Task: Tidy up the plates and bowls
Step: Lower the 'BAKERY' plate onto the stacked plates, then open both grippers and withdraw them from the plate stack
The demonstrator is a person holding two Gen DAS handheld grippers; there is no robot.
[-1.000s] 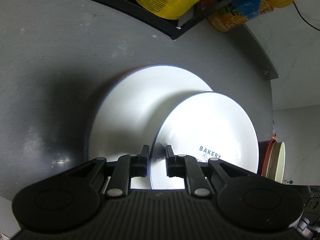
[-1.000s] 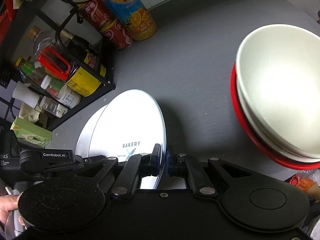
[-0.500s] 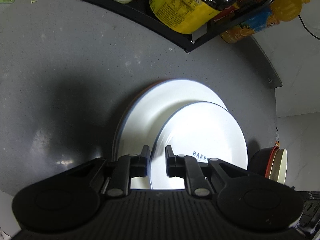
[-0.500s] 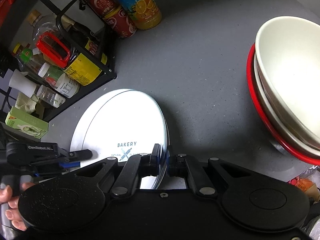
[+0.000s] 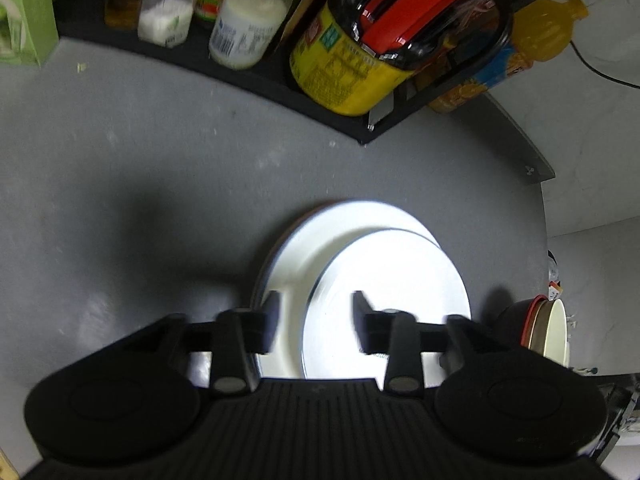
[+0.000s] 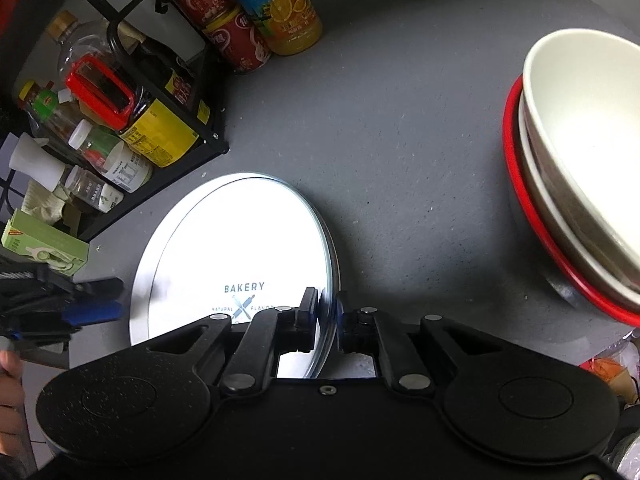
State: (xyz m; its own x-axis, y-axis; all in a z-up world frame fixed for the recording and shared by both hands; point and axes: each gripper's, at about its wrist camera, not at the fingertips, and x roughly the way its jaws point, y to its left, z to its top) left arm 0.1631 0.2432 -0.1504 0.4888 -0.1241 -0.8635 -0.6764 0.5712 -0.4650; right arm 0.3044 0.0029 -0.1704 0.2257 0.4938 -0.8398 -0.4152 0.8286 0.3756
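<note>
White BAKERY plate (image 6: 240,248) is settling onto the stack while the tongs are letting go.

The left gripper (image 5: 316,312), nearly closed around the plate's edge 0.5 s ago, is now standing wide and clear of it. The right gripper (image 6: 329,314) is sitting narrow with the rim between its fingers, seemingly just loosening. The plate is lying on a larger plate (image 5: 296,248) on the grey table (image 6: 400,140), and 3 nested bowls (image 6: 580,140) are waiting at 2 o'clock. Likely this placement is nearly finished.
</note>
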